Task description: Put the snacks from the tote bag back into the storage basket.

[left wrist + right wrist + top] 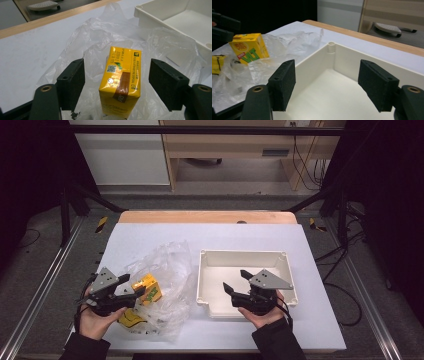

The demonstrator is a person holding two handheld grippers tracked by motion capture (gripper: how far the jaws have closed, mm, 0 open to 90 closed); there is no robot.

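From above, the left gripper hovered at the yellow drink carton on the clear plastic bag; the right gripper hung over the white tray. The left gripper view showed wide jaws flanking the carton — pads clear of it. In the right gripper view, jaws stood wide over the tray — nothing between them.

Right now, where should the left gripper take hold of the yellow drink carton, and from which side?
Grip the yellow drink carton across its two flat side faces, coming from its near end. It stands on the plastic bag, already between the open left gripper pads.
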